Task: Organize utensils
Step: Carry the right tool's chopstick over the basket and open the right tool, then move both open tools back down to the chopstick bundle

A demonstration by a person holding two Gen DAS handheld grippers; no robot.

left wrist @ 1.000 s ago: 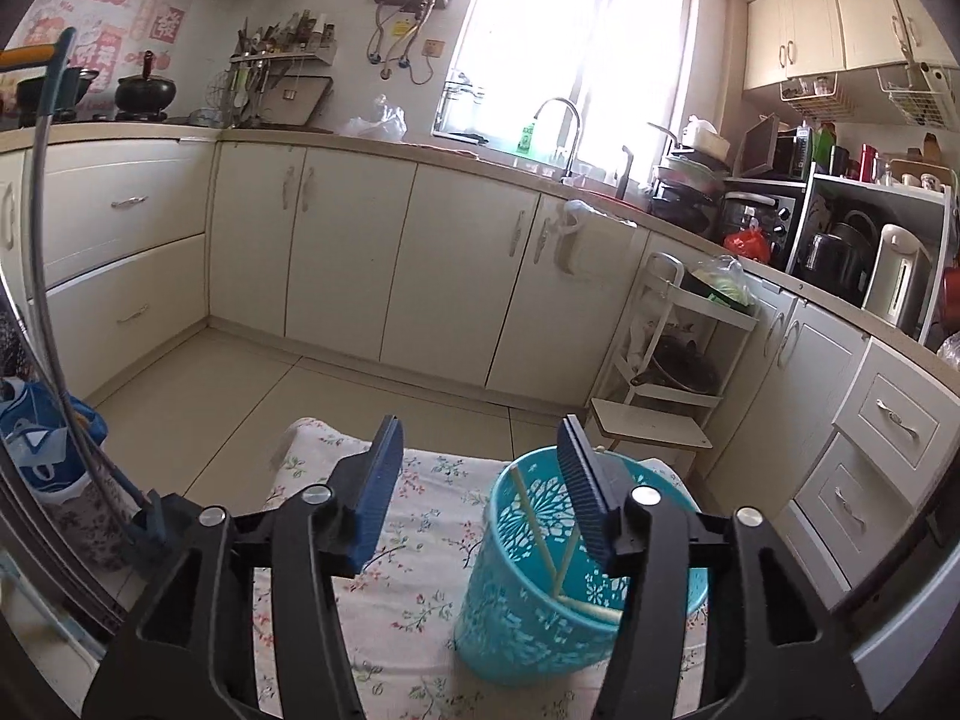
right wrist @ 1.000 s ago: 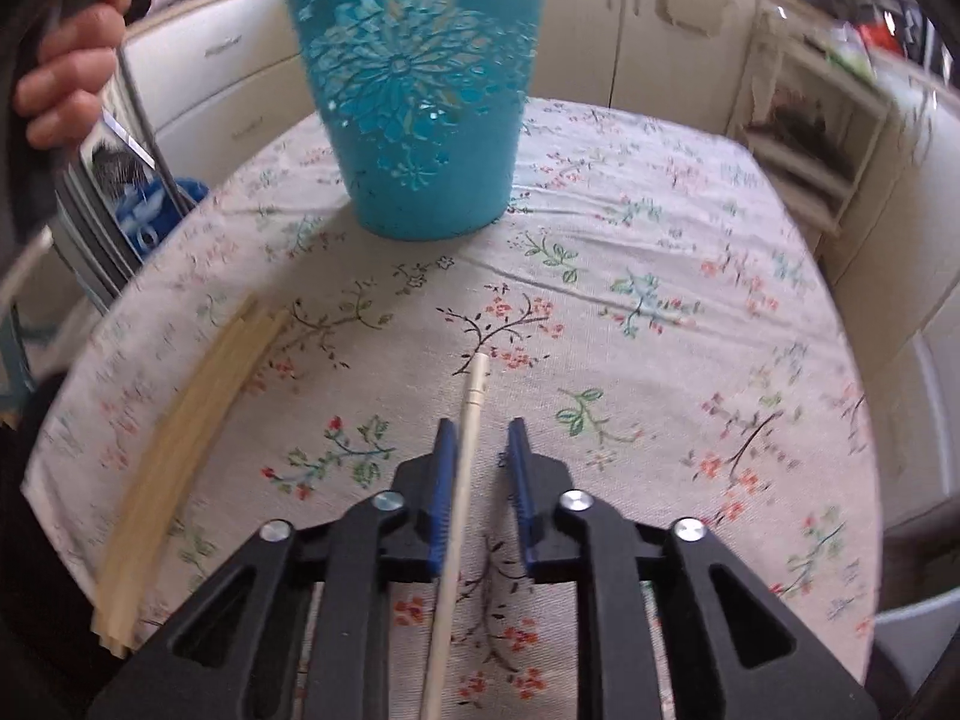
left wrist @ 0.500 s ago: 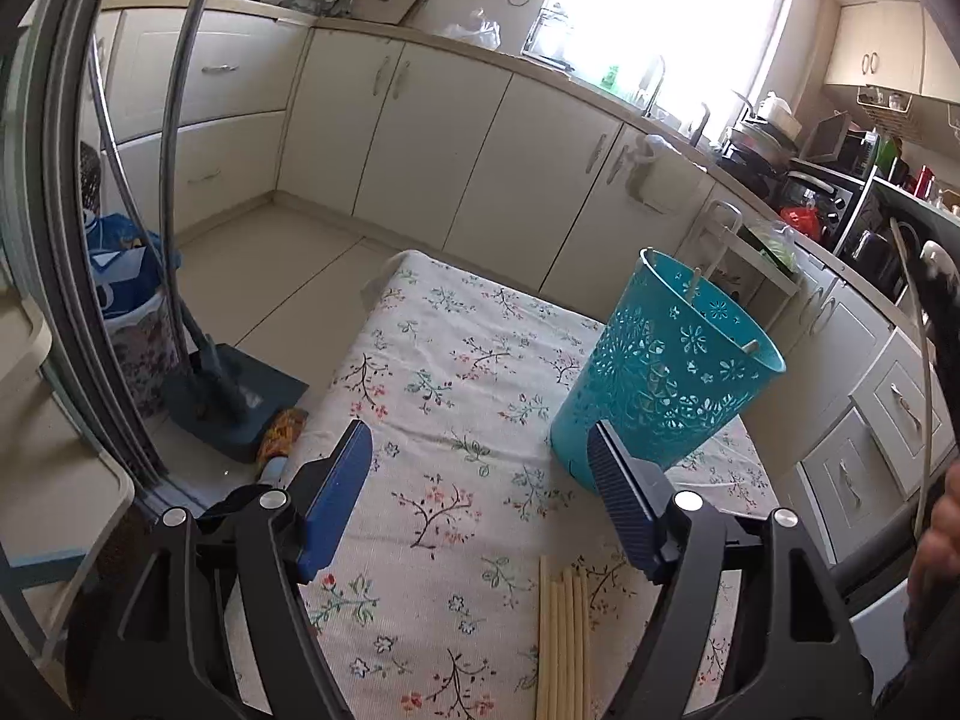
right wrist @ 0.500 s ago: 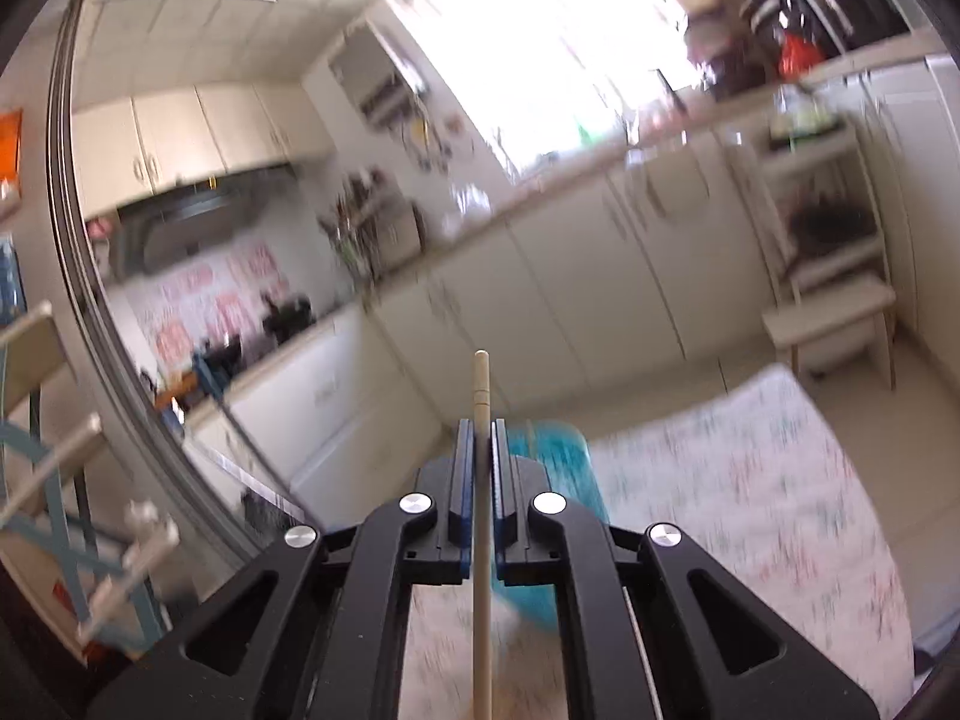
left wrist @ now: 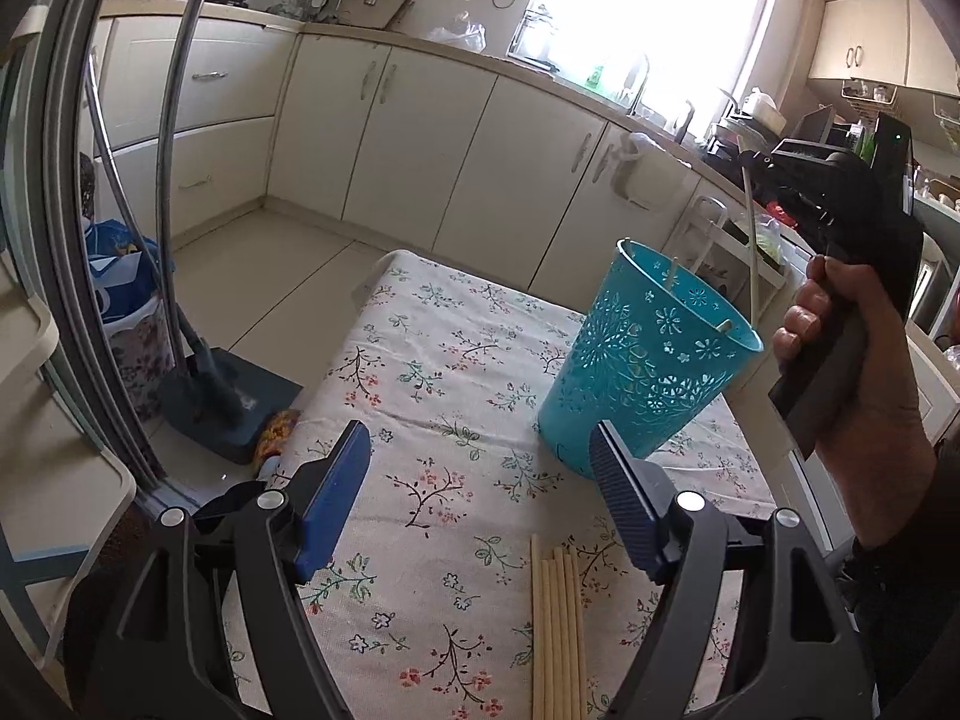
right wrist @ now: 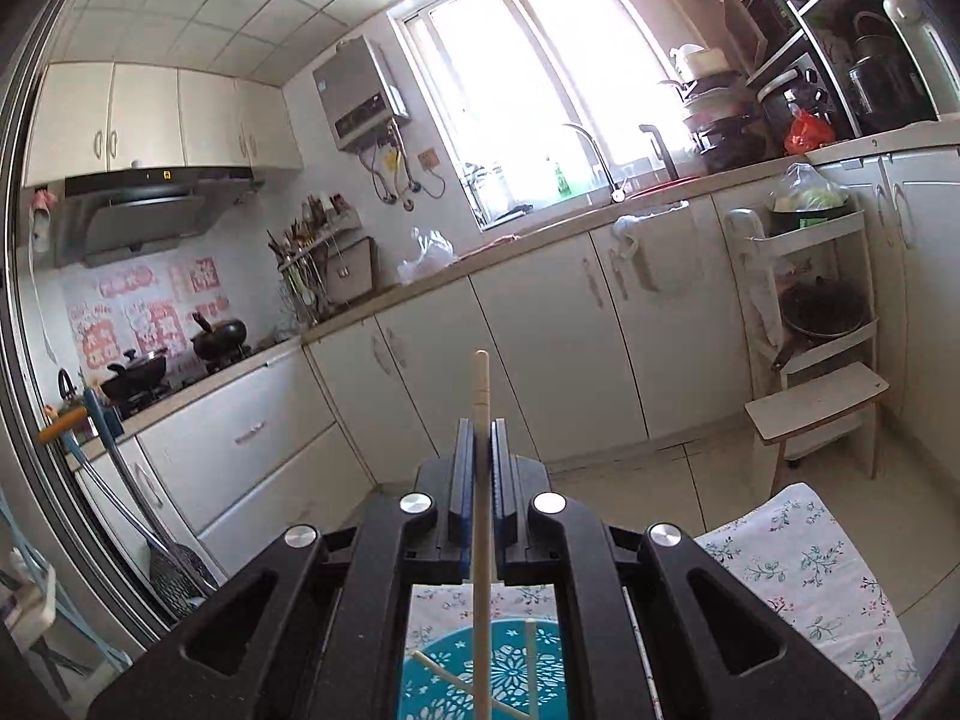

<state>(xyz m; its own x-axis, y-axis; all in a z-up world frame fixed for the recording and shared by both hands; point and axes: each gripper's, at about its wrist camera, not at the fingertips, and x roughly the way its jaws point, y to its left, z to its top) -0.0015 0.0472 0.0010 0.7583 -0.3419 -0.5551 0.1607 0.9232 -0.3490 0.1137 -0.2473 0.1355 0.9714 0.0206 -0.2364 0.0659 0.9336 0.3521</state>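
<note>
above floral table [left wrist: 456,360], right gripper [right wrist: 478,426] clamps chopstick [right wrist: 479,396] over basket [left wrist: 648,360].

Turquoise basket [left wrist: 648,366] with cut-out flower pattern; cream tablecloth [left wrist: 420,372] printed with small red and green floral sprigs; pale wooden chopsticks [left wrist: 558,630]; blue gripper pads [left wrist: 336,498] on black frames.

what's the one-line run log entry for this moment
right tongs: shut on chopstick, above teal basket | left tongs: open, empty, over chopstick bundle | basket: two chopsticks inside
</note>
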